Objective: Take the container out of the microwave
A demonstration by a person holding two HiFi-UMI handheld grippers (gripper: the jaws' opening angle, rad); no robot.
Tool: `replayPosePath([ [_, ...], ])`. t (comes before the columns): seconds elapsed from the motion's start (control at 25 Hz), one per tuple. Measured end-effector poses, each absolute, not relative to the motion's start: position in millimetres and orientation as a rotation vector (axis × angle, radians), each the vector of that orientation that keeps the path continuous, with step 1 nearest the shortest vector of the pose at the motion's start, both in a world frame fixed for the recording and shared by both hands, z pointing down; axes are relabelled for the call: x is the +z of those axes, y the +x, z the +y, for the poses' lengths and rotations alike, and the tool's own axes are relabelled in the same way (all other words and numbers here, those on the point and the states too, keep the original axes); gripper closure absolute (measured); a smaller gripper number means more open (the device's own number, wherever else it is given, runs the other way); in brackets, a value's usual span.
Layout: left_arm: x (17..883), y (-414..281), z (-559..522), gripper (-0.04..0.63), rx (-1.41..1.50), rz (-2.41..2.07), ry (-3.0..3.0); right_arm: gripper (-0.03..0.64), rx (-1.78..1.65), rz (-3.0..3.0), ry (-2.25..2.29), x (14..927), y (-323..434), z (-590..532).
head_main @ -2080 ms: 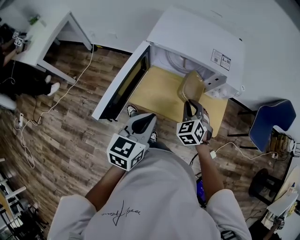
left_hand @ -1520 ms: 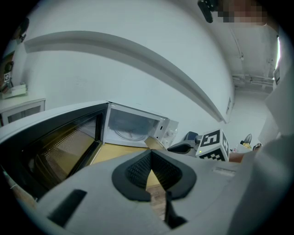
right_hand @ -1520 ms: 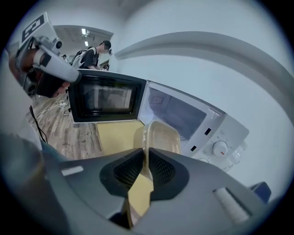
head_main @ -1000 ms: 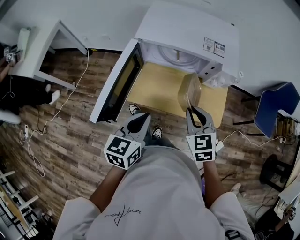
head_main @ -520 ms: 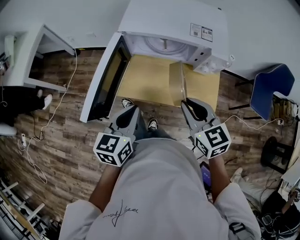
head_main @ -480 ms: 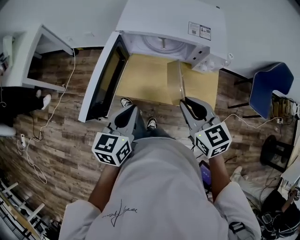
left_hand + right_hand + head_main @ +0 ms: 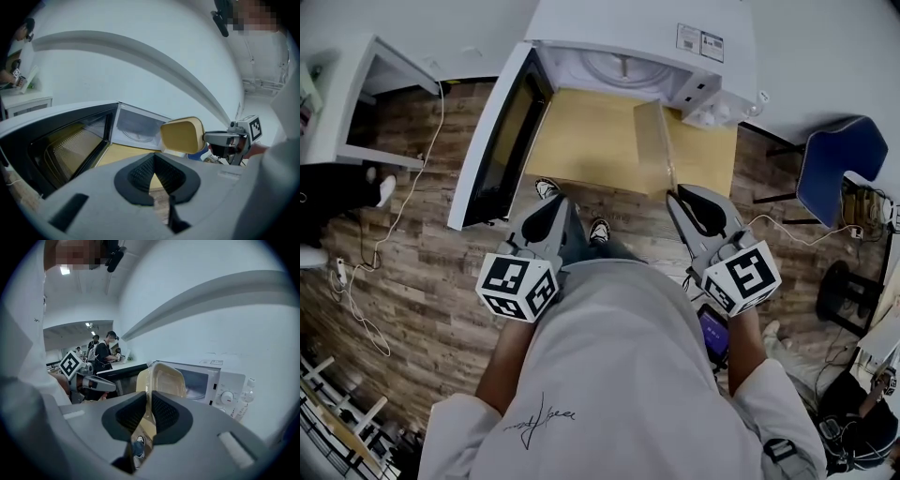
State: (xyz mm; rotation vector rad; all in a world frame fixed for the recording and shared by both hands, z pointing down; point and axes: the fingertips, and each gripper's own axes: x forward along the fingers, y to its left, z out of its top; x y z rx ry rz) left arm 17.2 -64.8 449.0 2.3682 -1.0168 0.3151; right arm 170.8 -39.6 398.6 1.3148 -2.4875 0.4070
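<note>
A translucent tan plastic container (image 7: 653, 150) hangs on edge over the wooden table (image 7: 581, 141), just in front of the open white microwave (image 7: 647, 28). My right gripper (image 7: 677, 194) is shut on its near rim. In the right gripper view the rim runs between the pads of the right gripper (image 7: 150, 397), and the container (image 7: 165, 376) stands tilted before the microwave (image 7: 206, 380). My left gripper (image 7: 559, 202) stays to the left, apart from it, shut and holding nothing. From the left gripper (image 7: 153, 159) view, the container (image 7: 183, 136) shows its flat underside.
The microwave door (image 7: 492, 141) stands swung out to the left, and the cavity (image 7: 136, 131) holds only its turntable. Small bottles (image 7: 727, 111) stand at the microwave's right. A blue chair (image 7: 839, 178) is on the right and a white desk (image 7: 356, 103) on the left. People work at a far desk (image 7: 105, 355).
My right gripper has risen and rolled with the container, drawing it back from the microwave mouth and turning it onto its edge. The left gripper has stayed where it was.
</note>
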Motion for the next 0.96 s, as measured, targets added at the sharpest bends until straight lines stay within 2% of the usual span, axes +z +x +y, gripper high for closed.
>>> replayPosePath([
  [0.96, 458.8, 27.8, -58.3, 0.592, 0.338, -0.953, 2.364, 0.565, 0.478, -2.513, 1.253, 408.8, 163.4, -26.2],
])
